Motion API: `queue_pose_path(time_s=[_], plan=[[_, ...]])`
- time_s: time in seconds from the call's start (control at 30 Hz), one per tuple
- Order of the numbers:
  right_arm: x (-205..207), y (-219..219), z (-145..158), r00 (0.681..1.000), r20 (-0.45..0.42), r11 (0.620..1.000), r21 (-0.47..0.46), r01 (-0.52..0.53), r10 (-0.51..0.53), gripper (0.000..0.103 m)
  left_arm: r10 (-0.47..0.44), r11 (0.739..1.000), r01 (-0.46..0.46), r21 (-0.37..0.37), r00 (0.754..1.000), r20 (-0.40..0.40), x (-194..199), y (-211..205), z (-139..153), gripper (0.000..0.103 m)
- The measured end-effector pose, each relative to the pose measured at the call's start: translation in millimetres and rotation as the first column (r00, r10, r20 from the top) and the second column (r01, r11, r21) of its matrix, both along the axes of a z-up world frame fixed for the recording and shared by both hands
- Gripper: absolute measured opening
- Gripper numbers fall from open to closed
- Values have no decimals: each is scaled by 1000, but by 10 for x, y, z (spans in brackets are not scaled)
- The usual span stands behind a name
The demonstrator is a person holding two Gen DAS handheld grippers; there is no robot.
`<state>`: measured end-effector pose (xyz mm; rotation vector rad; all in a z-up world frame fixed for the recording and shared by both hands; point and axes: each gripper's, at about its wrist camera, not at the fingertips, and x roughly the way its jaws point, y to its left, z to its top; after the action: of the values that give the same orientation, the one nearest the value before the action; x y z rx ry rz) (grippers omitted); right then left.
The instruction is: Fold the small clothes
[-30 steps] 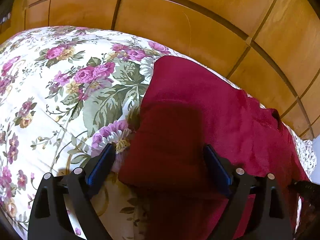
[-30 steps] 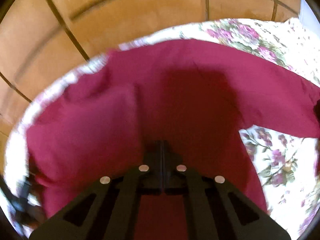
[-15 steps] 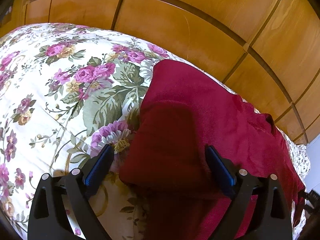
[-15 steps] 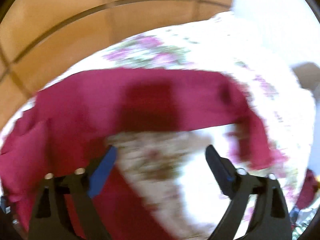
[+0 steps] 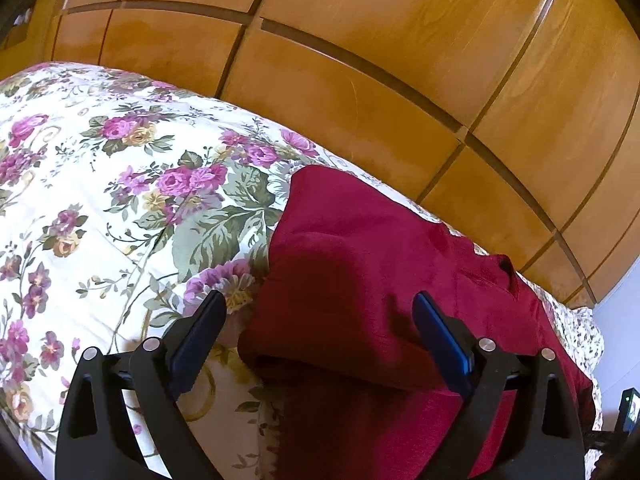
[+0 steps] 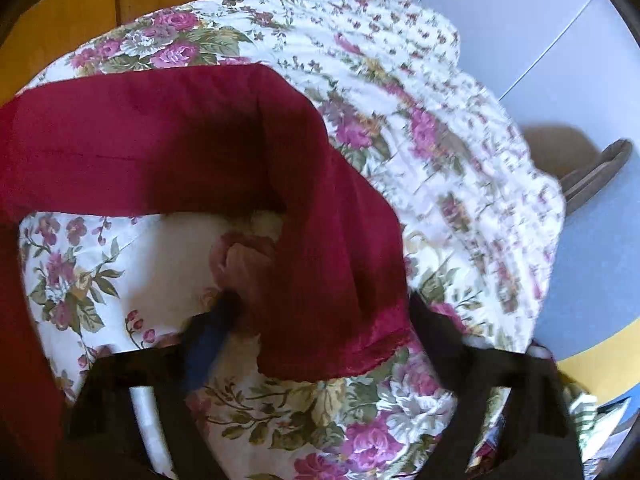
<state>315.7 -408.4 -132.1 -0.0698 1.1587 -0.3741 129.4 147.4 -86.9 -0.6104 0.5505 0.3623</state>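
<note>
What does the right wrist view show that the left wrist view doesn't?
Only the right wrist view shows the hemmed end of the red garment lying between the right gripper, whose jaws are closing, plus the pale floor beside the bed. Only the left wrist view shows the left gripper open around a folded edge of the cloth, and most of the wooden wardrobe. Both show the red garment on the floral bedspread.
</note>
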Motion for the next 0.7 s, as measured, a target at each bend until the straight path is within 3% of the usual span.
queue_pose_path(time_s=[0.03,0.07,0.17,0.27,0.37,0.5,0.7], plan=[[-8,-21,15,1000,1,999,39,6,-6,35,3,1000,-3,-2,1000,1,-11,5,1,93],[-30,-53,35,1000,10,996,86,19,-20,28,6,1000,-6,-2,1000,2,29,-4,4,93],[-79,-88,139,998,49,984,176,28,-38,16,7,1000,-7,4,1000,11,18,-14,14,93],[-118,-43,292,995,95,959,285,6,-35,12,6,1000,-6,2,1000,14,13,-7,13,93],[-171,165,506,986,167,908,414,-70,-1,10,6,1000,-6,1,1000,21,2,-16,21,93],[-196,587,702,965,237,862,461,-210,109,10,-8,1000,7,19,1000,26,-9,-61,68,93],[-254,1218,865,919,324,695,608,-383,223,10,-148,986,144,81,988,43,-50,-285,331,93]])
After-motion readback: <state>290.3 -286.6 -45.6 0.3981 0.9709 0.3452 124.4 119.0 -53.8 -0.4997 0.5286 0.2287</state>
